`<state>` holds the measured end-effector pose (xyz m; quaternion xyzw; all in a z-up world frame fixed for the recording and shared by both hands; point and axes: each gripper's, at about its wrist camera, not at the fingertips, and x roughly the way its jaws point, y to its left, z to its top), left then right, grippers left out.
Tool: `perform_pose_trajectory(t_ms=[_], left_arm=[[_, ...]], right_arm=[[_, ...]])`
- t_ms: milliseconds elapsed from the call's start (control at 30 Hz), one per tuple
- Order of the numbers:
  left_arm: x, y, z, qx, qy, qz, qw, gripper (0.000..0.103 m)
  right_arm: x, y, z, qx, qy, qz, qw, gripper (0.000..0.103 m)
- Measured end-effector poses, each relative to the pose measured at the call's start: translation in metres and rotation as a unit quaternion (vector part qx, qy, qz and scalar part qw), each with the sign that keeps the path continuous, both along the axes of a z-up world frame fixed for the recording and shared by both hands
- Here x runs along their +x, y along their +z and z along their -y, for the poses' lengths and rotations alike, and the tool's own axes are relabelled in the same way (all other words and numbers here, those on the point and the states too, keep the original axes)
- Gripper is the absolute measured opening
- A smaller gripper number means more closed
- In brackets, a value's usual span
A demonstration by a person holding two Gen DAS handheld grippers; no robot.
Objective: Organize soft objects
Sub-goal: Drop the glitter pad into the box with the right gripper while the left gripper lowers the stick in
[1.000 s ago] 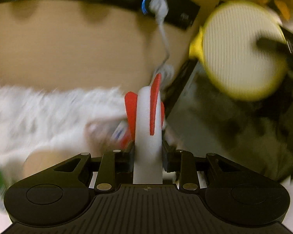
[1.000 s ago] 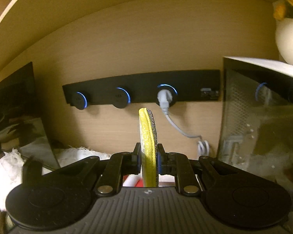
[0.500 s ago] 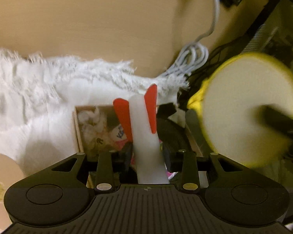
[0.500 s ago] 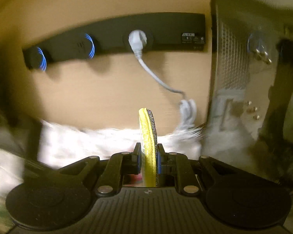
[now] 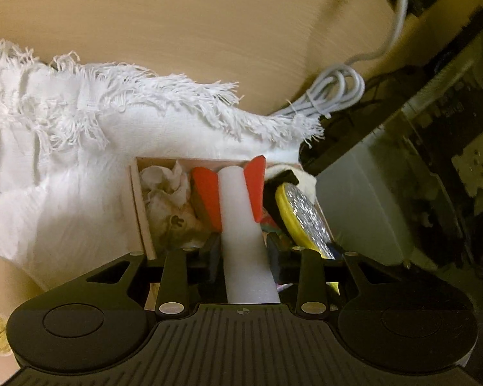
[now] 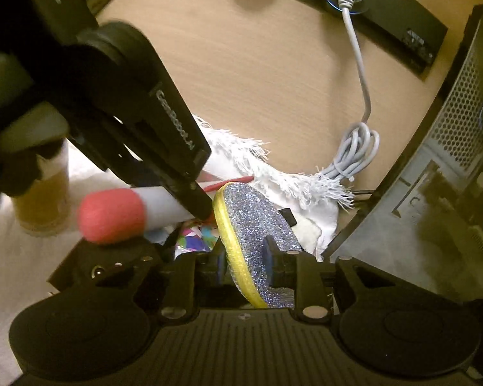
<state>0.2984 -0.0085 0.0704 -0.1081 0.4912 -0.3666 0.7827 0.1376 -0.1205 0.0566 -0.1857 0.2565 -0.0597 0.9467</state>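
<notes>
My left gripper [image 5: 243,244] has its jaws closing on the body of a white foam rocket [image 5: 238,212] with red fins, and the pads press it. It hangs over a small wooden box [image 5: 138,206] that holds crumpled white soft things. In the right wrist view the left gripper [image 6: 196,193] crosses from the upper left, with the rocket's red nose [image 6: 112,215] sticking out. A round yellow sponge [image 6: 257,225] with a silver glitter face leans tilted between the opening jaws of my right gripper [image 6: 244,255], loose. The sponge [image 5: 301,215] sits at the box's right end.
The box stands on a white fringed cloth [image 5: 64,148] on a wooden desk. A coiled grey cable [image 6: 354,154] runs up to a black socket strip [image 6: 402,16]. A grey mesh case [image 6: 460,112] closes off the right side. A pale cup [image 6: 45,199] stands at the left.
Both grippers came down over the box. The right one sank and rolled with the sponge; its jaws spread and the sponge tilted over. The left still holds the rocket.
</notes>
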Motion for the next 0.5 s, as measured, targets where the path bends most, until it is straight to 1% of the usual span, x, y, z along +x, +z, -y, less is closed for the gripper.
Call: perform_pose_trajectory(t_ms=[67,133,200,233,300,333,367,400,467,500], left_arm=[[0.005,-0.003,0.001,-0.008,0.009,-0.015,0.9998,0.033],[0.008,-0.008,0.004,-0.015,0.015,-0.031,0.9993,0.033],[0.007,-0.011,0.008,-0.018,0.014,-0.038,0.999,0.034],[0.006,-0.011,0.009,-0.017,0.014,-0.037,0.9991,0.033],[0.004,-0.007,0.01,-0.01,0.013,-0.029,0.9994,0.033],[0.002,-0.003,0.009,-0.008,0.01,-0.024,0.9996,0.033],[-0.002,0.002,0.007,-0.006,0.006,-0.012,0.9999,0.033],[-0.006,0.008,0.004,-0.005,0.002,0.005,1.0,0.033],[-0.016,0.02,-0.001,-0.002,-0.01,0.037,0.9993,0.033],[-0.019,0.024,-0.002,-0.004,-0.015,0.047,0.9988,0.033]], right_arm=[[0.0,0.005,0.004,0.025,0.003,-0.003,1.0,0.025],[0.0,0.009,0.012,0.056,0.005,-0.01,0.998,0.03],[-0.006,0.017,0.016,0.092,0.01,-0.015,0.996,0.036],[-0.01,0.022,0.02,0.119,0.015,-0.018,0.993,0.039],[-0.021,0.032,0.032,0.183,0.026,-0.019,0.983,0.043],[-0.027,0.036,0.038,0.211,0.03,-0.015,0.977,0.048],[-0.033,0.039,0.044,0.238,0.03,-0.008,0.971,0.053],[-0.037,0.042,0.049,0.258,0.025,0.001,0.966,0.054],[-0.036,0.045,0.056,0.271,0.004,0.013,0.963,0.054],[-0.032,0.046,0.055,0.261,-0.011,0.016,0.965,0.054]])
